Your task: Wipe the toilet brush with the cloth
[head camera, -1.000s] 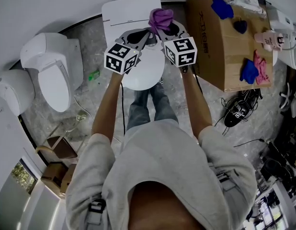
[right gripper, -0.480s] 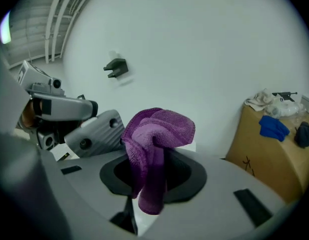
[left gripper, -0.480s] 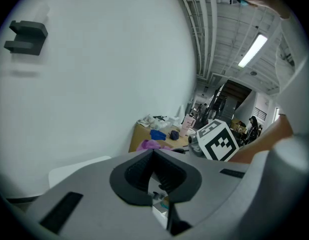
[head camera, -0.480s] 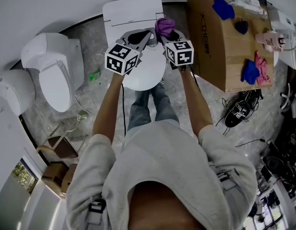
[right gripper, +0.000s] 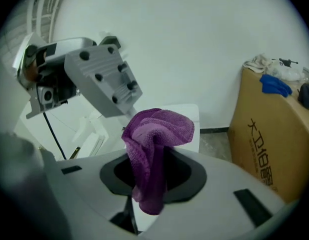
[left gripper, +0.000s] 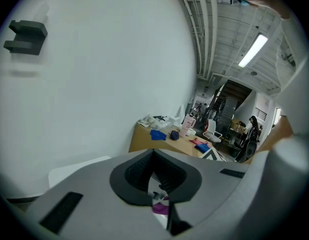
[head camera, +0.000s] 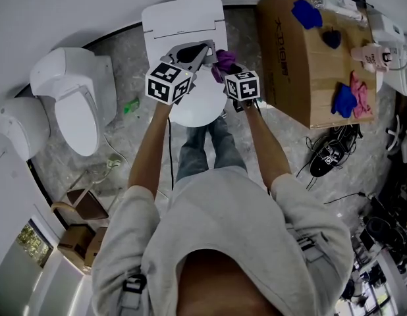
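My right gripper (right gripper: 155, 160) is shut on a purple cloth (right gripper: 157, 129) that bunches above its jaws and hangs down between them. In the head view the cloth (head camera: 224, 59) is over the right side of a white toilet (head camera: 184, 15). My left gripper (head camera: 208, 47) is just left of the cloth, its jaws together and its tip almost touching it. From the right gripper view, the left gripper (right gripper: 128, 109) reaches in from the upper left to the cloth's edge. In the left gripper view its jaws (left gripper: 154, 156) look shut. I cannot make out a toilet brush in any view.
A large cardboard box (head camera: 292, 64) stands right of the toilet, with blue cloths (head camera: 305, 10) and a pink bottle (head camera: 369, 54) on top. A second white toilet (head camera: 75, 104) stands at the left. Black shoes (head camera: 328, 153) and cables lie on the stone floor at the right.
The right gripper has drawn the purple cloth back from the toilet tank toward the person, down beside the left gripper's tip. The left gripper has hardly moved.
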`<state>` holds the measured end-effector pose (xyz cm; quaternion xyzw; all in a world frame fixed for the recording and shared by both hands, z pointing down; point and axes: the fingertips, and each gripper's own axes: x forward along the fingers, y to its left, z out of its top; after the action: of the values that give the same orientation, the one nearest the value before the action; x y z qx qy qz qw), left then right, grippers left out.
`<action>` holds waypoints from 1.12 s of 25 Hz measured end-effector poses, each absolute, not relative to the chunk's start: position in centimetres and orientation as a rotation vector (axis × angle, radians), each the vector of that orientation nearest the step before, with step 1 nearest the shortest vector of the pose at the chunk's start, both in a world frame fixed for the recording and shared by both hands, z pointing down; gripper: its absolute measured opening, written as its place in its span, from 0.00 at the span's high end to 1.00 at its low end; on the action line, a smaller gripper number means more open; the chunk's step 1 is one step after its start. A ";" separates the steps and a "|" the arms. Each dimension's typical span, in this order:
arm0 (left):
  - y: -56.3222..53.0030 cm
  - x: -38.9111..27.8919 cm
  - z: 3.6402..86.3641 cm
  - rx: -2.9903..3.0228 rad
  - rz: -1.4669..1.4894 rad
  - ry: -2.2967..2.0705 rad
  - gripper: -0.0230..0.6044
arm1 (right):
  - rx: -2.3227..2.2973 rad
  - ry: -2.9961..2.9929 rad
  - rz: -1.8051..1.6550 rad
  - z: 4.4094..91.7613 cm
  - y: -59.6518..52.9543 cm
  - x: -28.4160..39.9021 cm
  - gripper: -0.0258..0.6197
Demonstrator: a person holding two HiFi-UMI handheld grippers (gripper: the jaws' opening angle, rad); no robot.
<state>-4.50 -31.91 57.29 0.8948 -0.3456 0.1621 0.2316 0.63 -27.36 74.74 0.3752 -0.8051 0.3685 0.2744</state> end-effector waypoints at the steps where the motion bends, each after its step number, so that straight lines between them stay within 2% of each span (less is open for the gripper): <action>1: -31.9 -4.4 57.3 2.460 0.447 -0.949 0.93 | 0.999 -2.145 1.005 75.4 -26.5 0.8 0.77; 9: -31.8 -4.4 57.6 2.454 0.459 -0.966 0.93 | 1.034 -2.111 0.989 75.7 -25.1 2.7 0.77; 28: -30.3 -8.8 52.9 2.451 0.418 -1.235 0.93 | 1.291 -2.373 0.626 59.2 -29.9 5.3 0.77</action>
<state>-8.78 -30.35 52.93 0.8682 -0.4374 0.1479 0.1818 5.31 -29.90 59.18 0.4578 -0.8412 0.2219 0.1832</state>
